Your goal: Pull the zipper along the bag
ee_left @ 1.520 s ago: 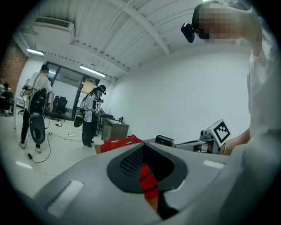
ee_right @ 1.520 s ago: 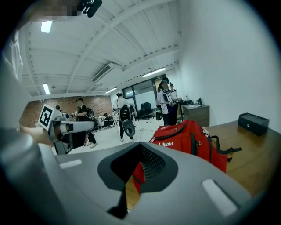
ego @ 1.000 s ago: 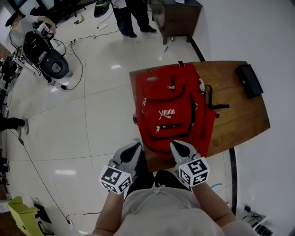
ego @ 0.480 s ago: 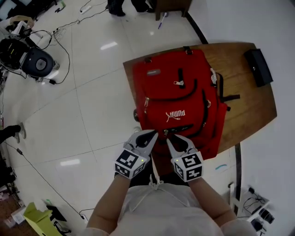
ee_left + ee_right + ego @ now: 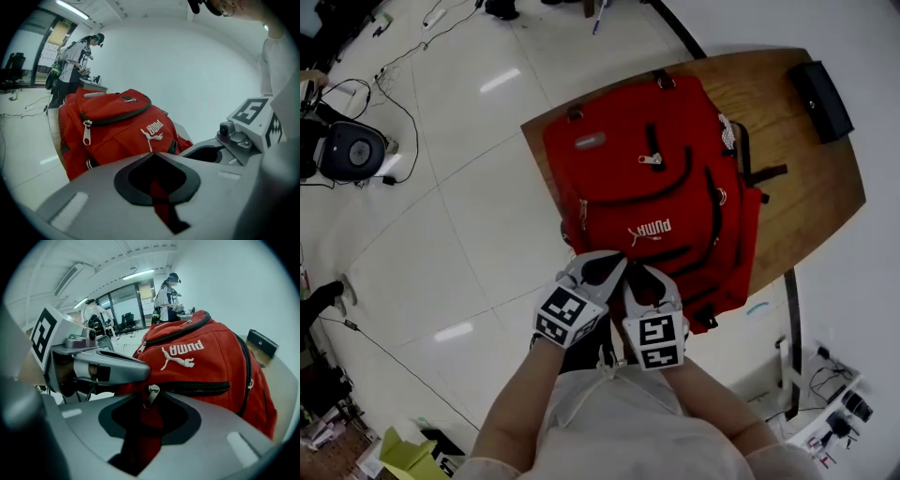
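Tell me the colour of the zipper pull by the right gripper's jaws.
Silver-grey metal zipper pull, against the red backpack; clearest in the right gripper view.

Red cloth backpack [image 5: 656, 187], metal zipper pull [image 5: 151, 393] (shiny), seemingly matt wooden table [image 5: 806, 173].

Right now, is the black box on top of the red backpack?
No, the black box lies on the wooden table, apart from the red backpack.

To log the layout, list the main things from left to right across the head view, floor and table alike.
On the floor, a black round device → red backpack → black box at the far right of the table.
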`<state>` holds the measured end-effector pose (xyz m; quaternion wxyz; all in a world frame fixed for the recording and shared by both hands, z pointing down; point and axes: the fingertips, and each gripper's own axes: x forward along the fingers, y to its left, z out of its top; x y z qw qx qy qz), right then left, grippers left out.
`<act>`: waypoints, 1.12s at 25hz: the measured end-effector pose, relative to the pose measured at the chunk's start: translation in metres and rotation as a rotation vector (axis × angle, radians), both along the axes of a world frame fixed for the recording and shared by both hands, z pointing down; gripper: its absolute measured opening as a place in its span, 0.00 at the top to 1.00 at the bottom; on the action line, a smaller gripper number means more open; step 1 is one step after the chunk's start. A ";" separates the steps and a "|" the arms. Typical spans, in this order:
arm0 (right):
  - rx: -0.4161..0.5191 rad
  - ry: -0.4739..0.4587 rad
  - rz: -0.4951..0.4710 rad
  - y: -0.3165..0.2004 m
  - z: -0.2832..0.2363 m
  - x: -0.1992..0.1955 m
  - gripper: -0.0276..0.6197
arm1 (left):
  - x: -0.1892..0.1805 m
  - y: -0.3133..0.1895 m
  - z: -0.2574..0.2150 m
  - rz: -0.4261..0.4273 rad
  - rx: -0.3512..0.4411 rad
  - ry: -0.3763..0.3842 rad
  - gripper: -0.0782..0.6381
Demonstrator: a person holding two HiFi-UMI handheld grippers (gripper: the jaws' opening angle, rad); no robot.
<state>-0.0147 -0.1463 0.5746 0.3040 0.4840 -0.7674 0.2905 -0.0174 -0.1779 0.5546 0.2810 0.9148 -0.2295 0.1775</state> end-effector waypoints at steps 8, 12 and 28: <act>-0.055 -0.144 0.078 -0.002 0.003 0.009 0.91 | 0.004 -0.002 0.004 0.041 -0.016 -0.010 0.88; -0.076 -0.182 0.036 -0.001 0.001 0.011 0.94 | 0.005 -0.003 0.007 0.053 0.009 -0.069 0.88; -0.026 -0.038 -0.101 -0.007 -0.014 0.062 0.94 | 0.009 -0.001 0.012 0.082 0.036 -0.202 0.88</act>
